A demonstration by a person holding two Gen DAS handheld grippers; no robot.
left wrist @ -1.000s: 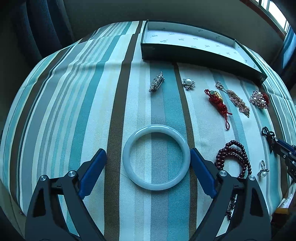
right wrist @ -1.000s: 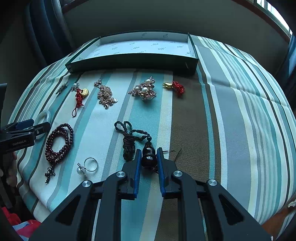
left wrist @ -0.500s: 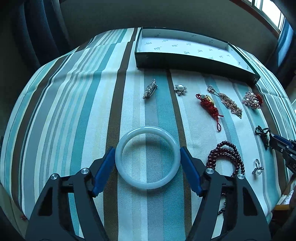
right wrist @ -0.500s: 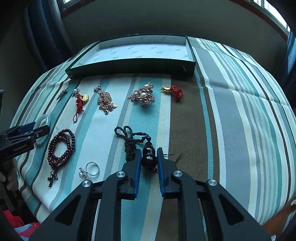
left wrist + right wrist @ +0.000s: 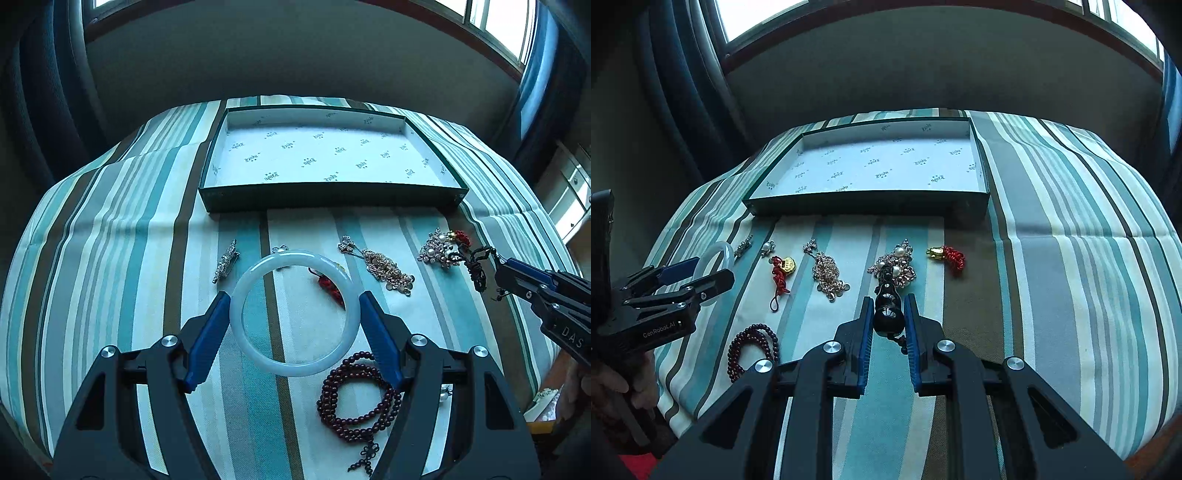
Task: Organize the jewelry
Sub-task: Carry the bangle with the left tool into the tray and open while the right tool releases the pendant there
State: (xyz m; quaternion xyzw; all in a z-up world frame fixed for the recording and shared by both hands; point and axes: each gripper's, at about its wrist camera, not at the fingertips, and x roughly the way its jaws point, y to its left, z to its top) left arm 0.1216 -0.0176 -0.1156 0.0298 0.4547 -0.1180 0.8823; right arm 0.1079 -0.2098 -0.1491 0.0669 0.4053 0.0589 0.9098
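Jewelry in both grippers, lifted over striped cloth (image 5: 122,258)
Left gripper (image 5: 294,308) pads clamp white bangle (image 5: 294,313) across its width; right gripper (image 5: 888,314) nearly shut, pinching black gourd pendant (image 5: 887,312), cord dangling. Empty green box (image 5: 332,197) beyond; brooches, gold chain (image 5: 827,275), dark bead bracelet (image 5: 354,398) lying on cloth

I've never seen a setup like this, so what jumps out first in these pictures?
Probably the pale jade-like bangle, clamped between the left gripper in the foreground, above a striped cloth. Next, the dark gourd-shaped pendant pinched in the right gripper. Behind both sits an open green box, nothing in it, with brooches and beads scattered in front.
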